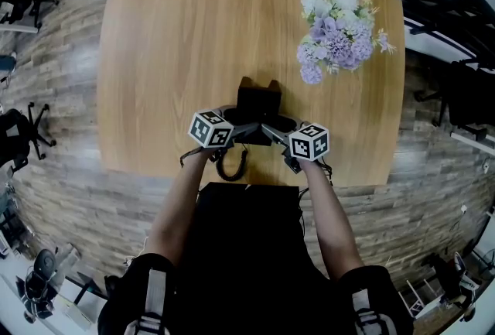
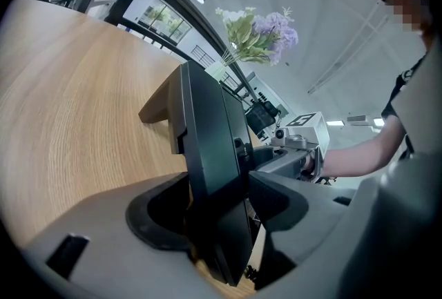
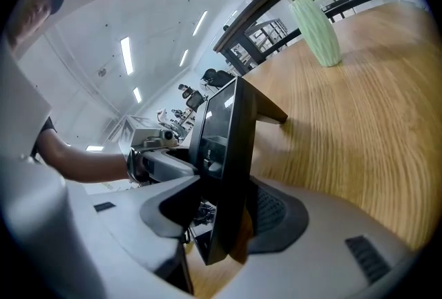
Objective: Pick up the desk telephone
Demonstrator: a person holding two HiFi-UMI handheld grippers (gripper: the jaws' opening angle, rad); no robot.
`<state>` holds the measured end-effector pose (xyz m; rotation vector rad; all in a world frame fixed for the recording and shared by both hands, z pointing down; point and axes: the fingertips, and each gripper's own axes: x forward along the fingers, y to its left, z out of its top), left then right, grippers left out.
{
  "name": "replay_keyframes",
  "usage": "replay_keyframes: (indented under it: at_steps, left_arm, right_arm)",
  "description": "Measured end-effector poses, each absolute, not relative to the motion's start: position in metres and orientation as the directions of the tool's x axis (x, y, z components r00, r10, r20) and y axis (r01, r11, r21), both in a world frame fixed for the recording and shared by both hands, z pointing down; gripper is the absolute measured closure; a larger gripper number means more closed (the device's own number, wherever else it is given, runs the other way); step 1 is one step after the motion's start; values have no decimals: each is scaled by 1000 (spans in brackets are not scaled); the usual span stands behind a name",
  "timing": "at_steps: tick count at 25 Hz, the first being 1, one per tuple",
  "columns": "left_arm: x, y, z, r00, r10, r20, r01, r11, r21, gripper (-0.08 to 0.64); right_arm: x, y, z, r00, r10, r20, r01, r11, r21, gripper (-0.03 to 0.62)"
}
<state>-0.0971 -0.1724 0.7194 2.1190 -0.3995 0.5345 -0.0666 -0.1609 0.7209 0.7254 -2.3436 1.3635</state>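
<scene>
At table (image 1: 155, 55): desk telephone (image 1: 257, 104) upright, face nearward (left tongs (image 2: 219, 204), right tongs (image 3: 222, 211) clamped).

No readable text, brand, number or sign, not even on the desk telephone (image 1: 257, 104)

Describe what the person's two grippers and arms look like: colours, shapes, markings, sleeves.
The left gripper and right gripper look alike. Each carries a white cube printed with black square markers. Each claw is smooth, rounded grey plastic with dark recessed pads; the one in the right gripper view looks finely textured. The forearms are bare, with no sleeve reaching them.
</scene>
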Motion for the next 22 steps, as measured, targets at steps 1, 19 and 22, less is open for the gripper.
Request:
replay_keyframes:
  at_steps: [1,19,22]
  left_arm:
    - [-97,-173,719,854,-85,514,-468,-556,687,301]
    - [-102,-169,717,836,-95,540,-495,-554,669,301]
    - [-106,-169,716,835,-94,542,-498,-548,672,301]
  right_arm:
    - [-67,-161,721,-814,-260,519,-580,411,-704,374]
    - [-71,-158,720,-810,-255,528,-585,404,-703,377]
    - [-74,-158,718,-814,-253,524,-581,405,-706,377]
